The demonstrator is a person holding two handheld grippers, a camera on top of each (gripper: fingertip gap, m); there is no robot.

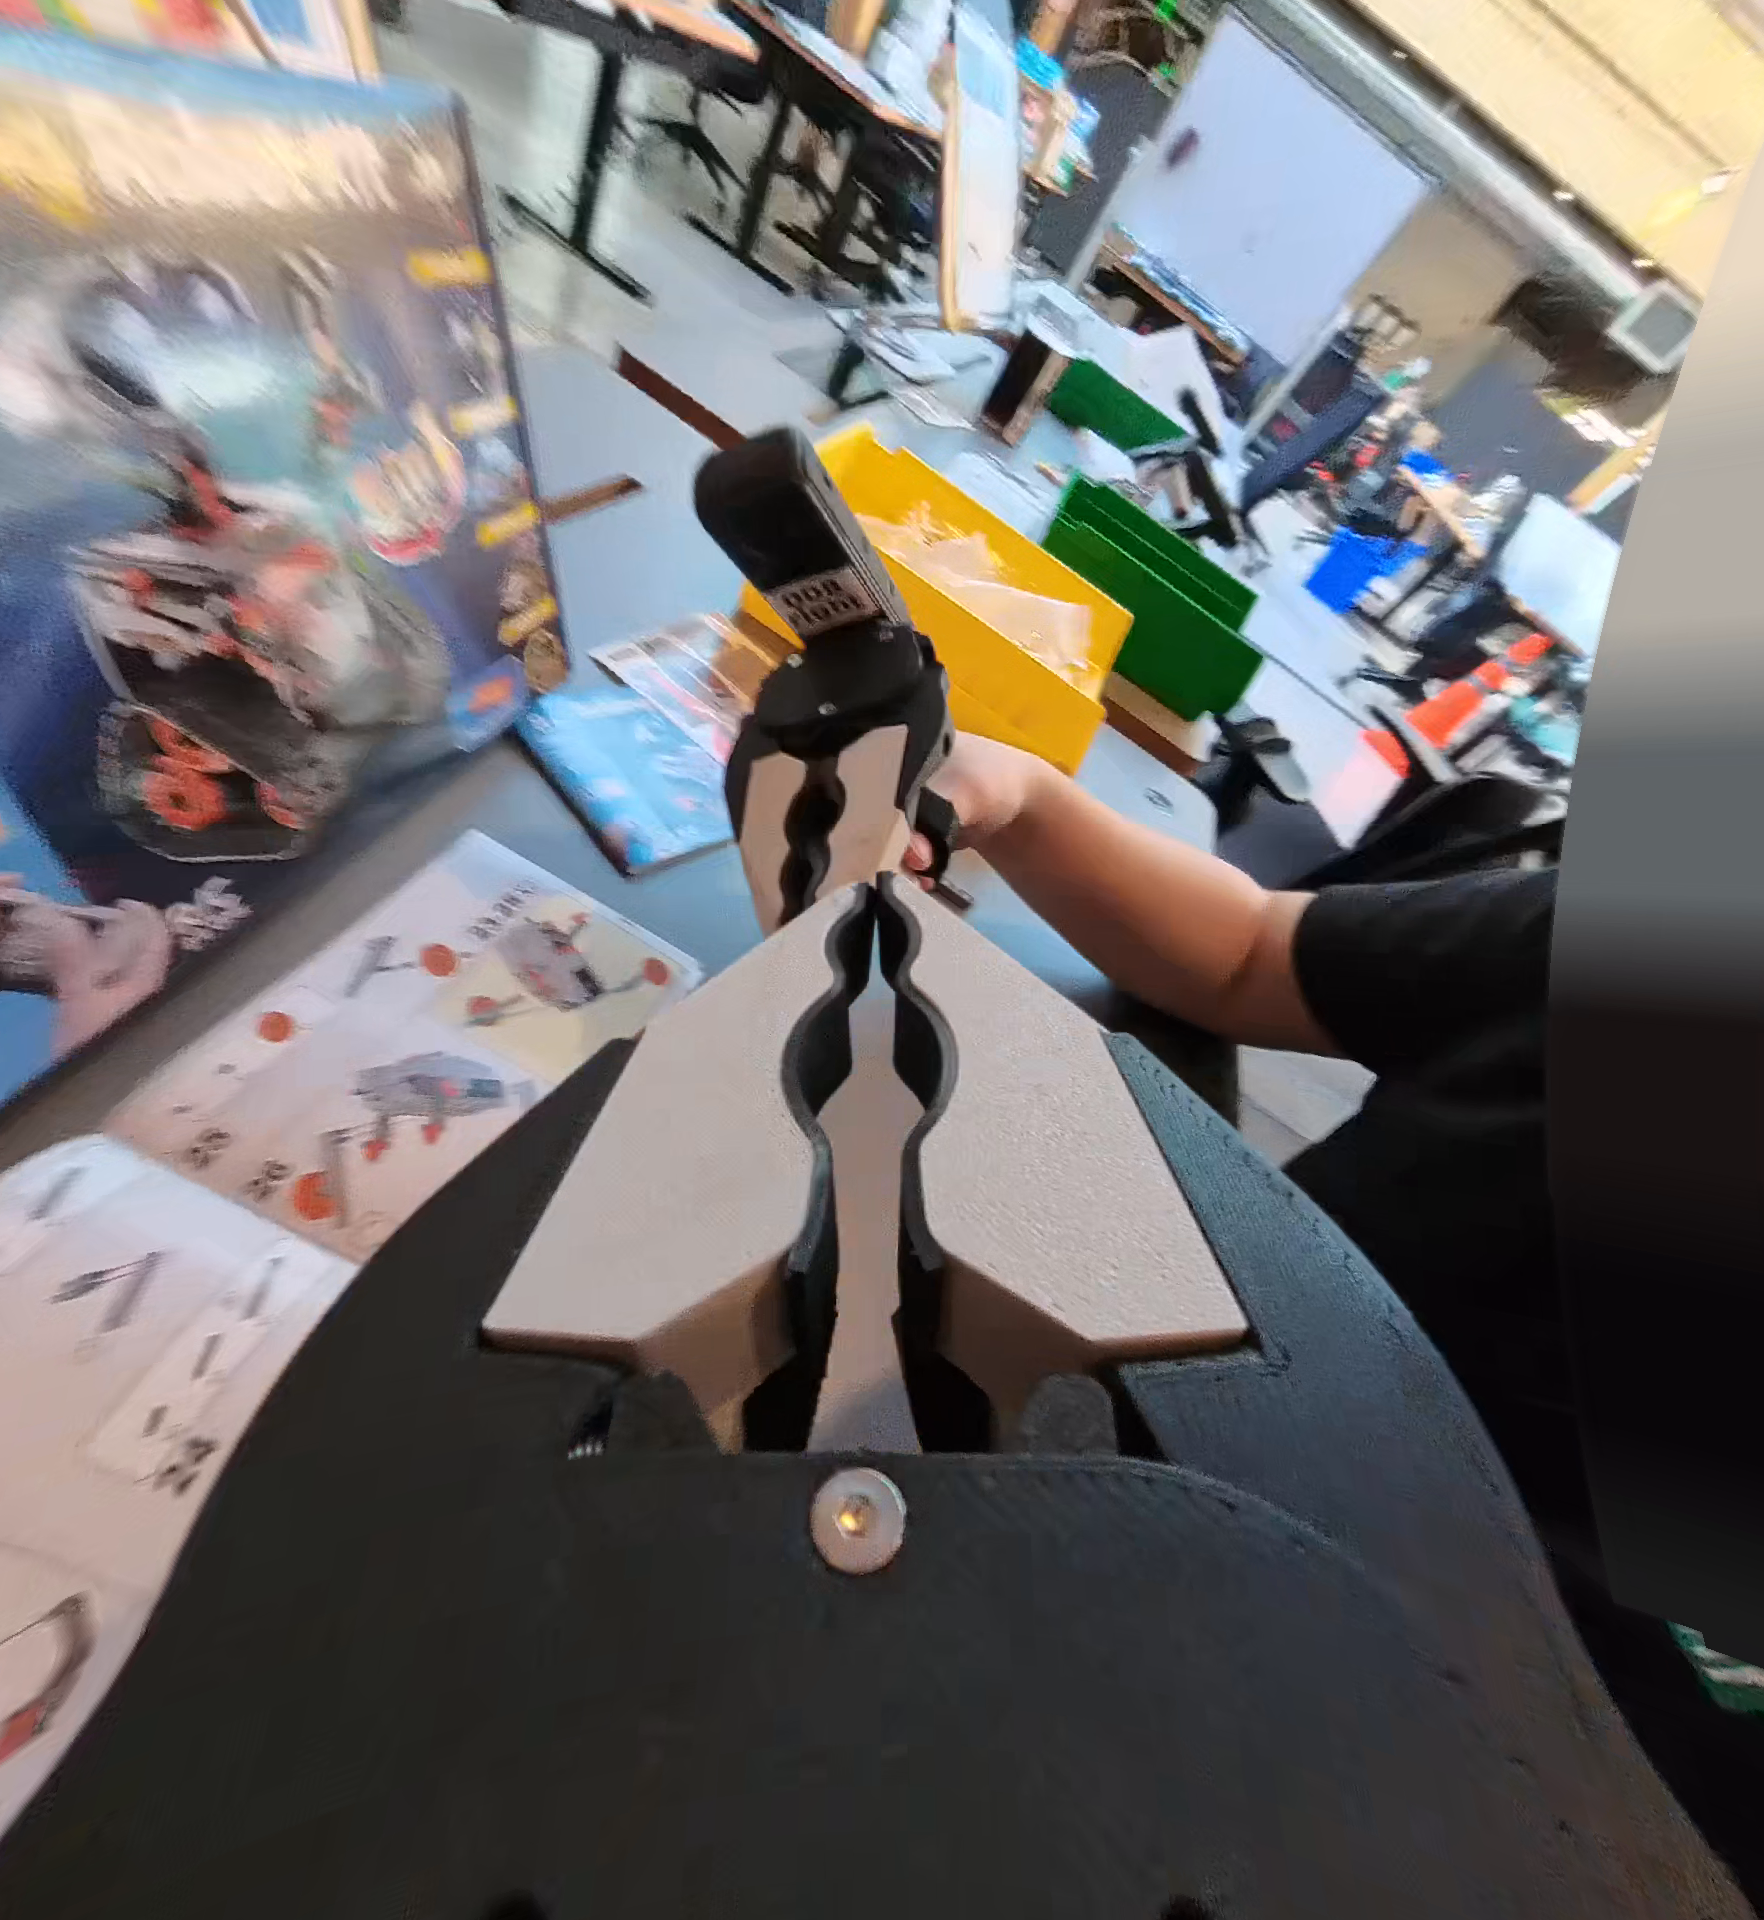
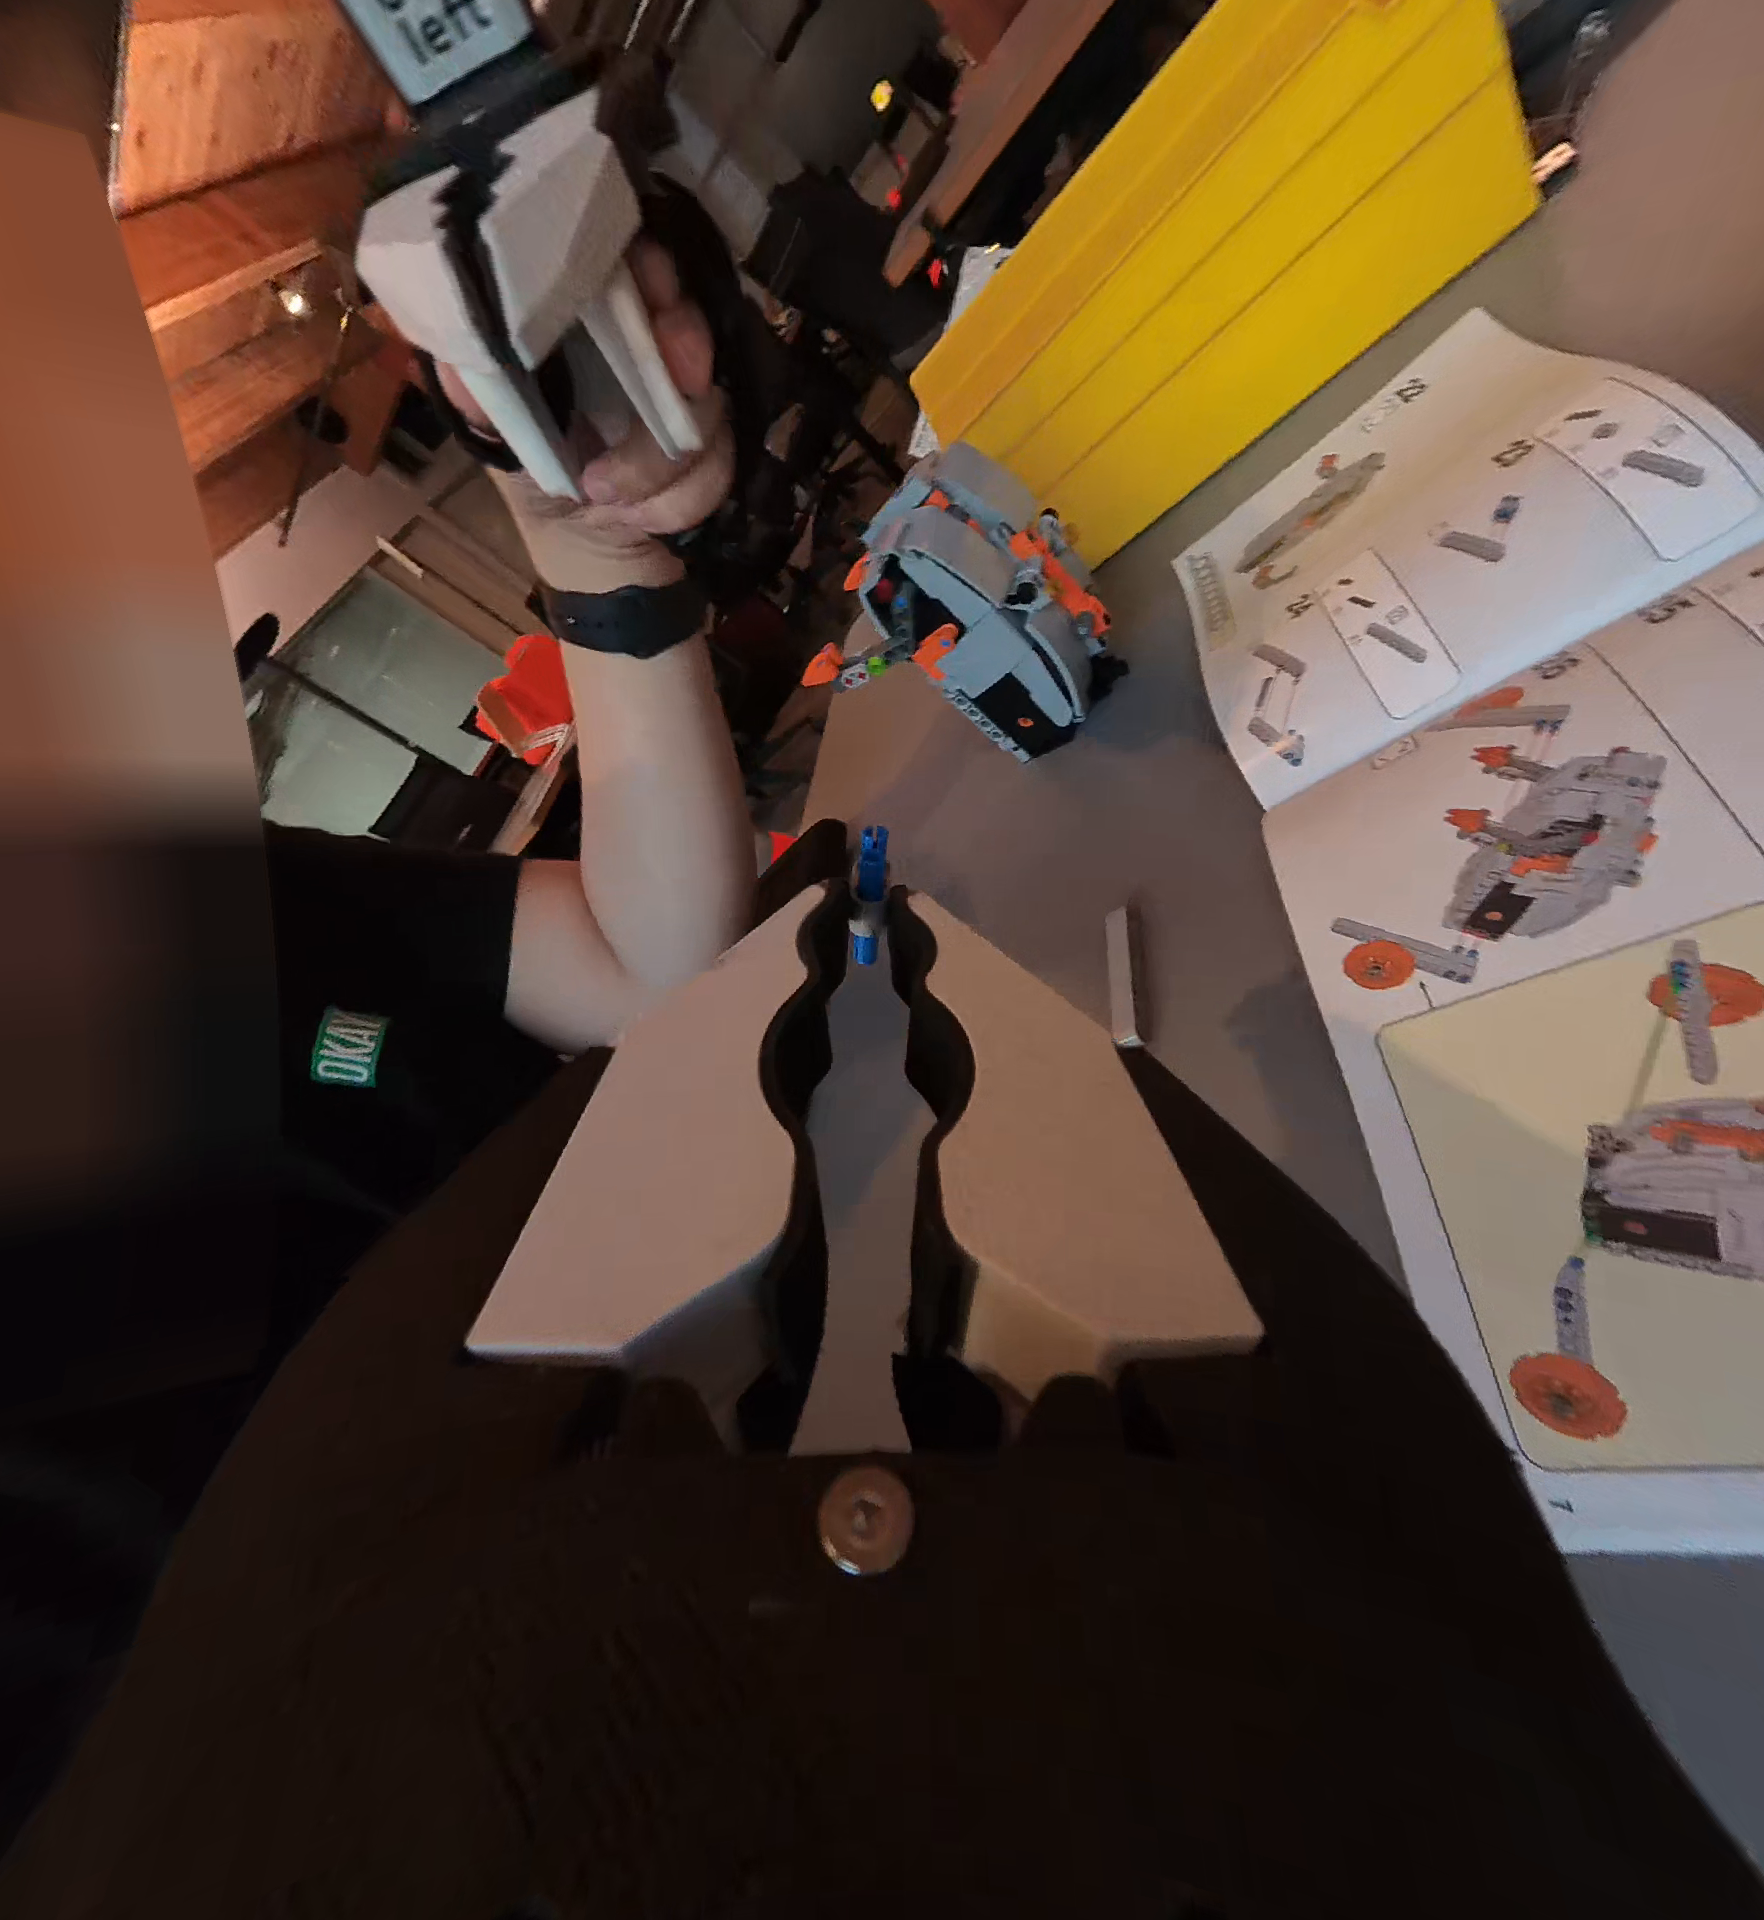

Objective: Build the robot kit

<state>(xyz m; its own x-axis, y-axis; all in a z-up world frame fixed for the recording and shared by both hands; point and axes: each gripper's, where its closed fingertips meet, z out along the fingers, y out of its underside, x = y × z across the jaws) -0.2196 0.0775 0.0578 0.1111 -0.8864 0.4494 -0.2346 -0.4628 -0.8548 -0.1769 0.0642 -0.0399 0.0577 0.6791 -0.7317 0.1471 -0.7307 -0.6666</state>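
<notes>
My left gripper (image 1: 876, 899) is shut. Its fingertips meet in the air above the table and I see nothing between them. It also shows in the right wrist view (image 2: 488, 260), at the upper left, held up by a hand with a black wrist band. My right gripper (image 2: 870, 914) is shut on a small blue pin (image 2: 870, 857) with a grey collar, which sticks out past the tips. In the left wrist view the right gripper's fingers (image 1: 867, 800) stand just beyond my left fingertips, pointing down. A grey, orange and black brick model (image 2: 982, 623) stands on the grey table (image 2: 1013, 831) ahead of the right gripper.
An open instruction booklet (image 2: 1532, 675) lies to the right of the model, and also shows in the left wrist view (image 1: 390, 1039). A yellow bin (image 2: 1221, 260) stands behind the model. A large toy box (image 1: 192, 468) stands at the left. A light grey beam (image 2: 1124, 977) lies near my right fingers. Green bins (image 1: 1148, 582) stand farther back. Left tips to right tips: about 11 cm.
</notes>
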